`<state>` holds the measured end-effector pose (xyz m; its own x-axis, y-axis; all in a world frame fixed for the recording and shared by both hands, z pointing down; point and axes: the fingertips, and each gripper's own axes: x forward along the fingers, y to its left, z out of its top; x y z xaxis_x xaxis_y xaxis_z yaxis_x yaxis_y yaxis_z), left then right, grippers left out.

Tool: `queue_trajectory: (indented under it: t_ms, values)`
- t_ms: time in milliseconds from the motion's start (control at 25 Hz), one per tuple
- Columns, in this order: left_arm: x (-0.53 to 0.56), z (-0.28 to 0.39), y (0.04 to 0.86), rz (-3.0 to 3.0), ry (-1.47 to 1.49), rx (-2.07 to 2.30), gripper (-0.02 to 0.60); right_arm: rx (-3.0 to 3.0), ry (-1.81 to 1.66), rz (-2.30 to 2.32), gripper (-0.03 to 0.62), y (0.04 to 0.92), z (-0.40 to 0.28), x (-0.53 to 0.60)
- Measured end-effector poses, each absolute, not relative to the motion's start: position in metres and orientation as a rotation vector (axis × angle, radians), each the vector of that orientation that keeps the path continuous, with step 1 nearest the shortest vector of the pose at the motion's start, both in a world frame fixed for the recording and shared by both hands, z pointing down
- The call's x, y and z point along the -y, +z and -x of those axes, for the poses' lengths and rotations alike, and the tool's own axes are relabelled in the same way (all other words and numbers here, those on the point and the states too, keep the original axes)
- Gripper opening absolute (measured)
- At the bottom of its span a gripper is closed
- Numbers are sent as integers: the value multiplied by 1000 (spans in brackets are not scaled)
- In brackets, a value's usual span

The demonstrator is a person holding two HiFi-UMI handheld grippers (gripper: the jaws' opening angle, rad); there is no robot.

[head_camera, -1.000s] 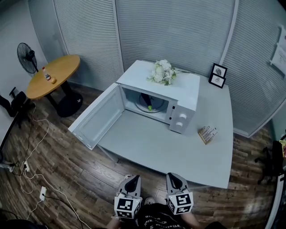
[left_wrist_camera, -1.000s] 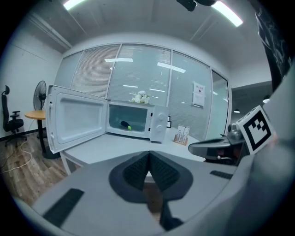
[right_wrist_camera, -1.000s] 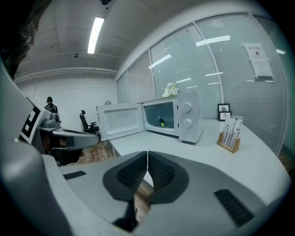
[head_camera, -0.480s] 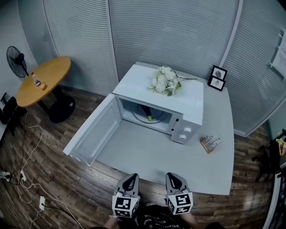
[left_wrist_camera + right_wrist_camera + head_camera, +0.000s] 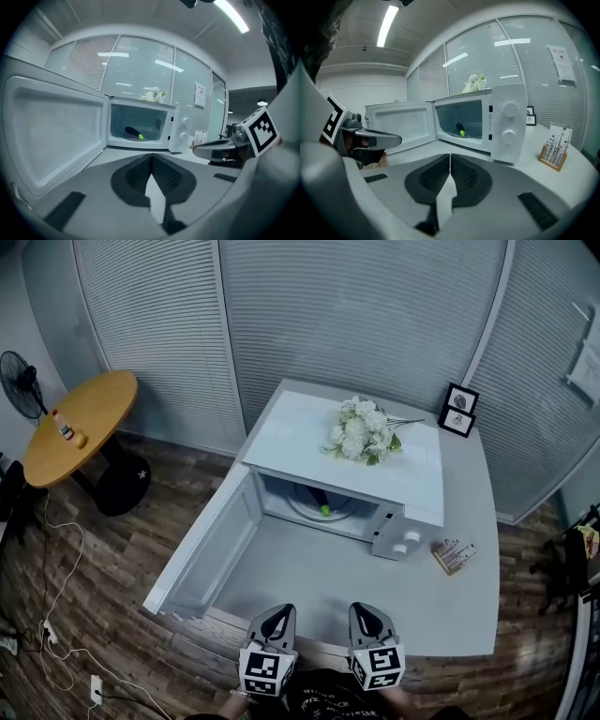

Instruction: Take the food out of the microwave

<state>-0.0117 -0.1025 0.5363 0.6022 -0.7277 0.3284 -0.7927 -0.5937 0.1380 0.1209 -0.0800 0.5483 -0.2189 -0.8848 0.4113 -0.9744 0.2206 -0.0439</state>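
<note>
Plainly, the food, a dark item with a bright green end, lies deep inside the microwave, at about 12 o'clock from both tongs and well apart from them. The door stands swung wide toward 10 o'clock. That leaves the cavity mouth facing the person with a straight way in, so that part of the job looks done.

The left tongs and the right tongs hang side by side at the near edge of the counter. Each has its jaws pressed together with nothing between them, a sensible carrying posture, I judge, while no grasp is within reach. Both point toward the opening, tipped slightly downward.

White flowers rest on the microwave's roof, and a small card stand sits at 2 o'clock; both are clear of the path. The jaws will have to part before either can take the food. The open door at the left probably narrows the room for the left one.
</note>
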Motion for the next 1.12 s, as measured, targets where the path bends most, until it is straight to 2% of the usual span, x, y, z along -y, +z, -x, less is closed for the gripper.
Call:
queue_trajectory:
  t_ms: [520, 1120]
  values:
    - [161, 28, 543, -2637, 367, 1073, 8, 2122, 412, -1843, 6, 551, -91, 134]
    - [186, 13, 530, -2589, 344, 1121, 8, 2150, 474, -1804, 13, 537, -114, 186]
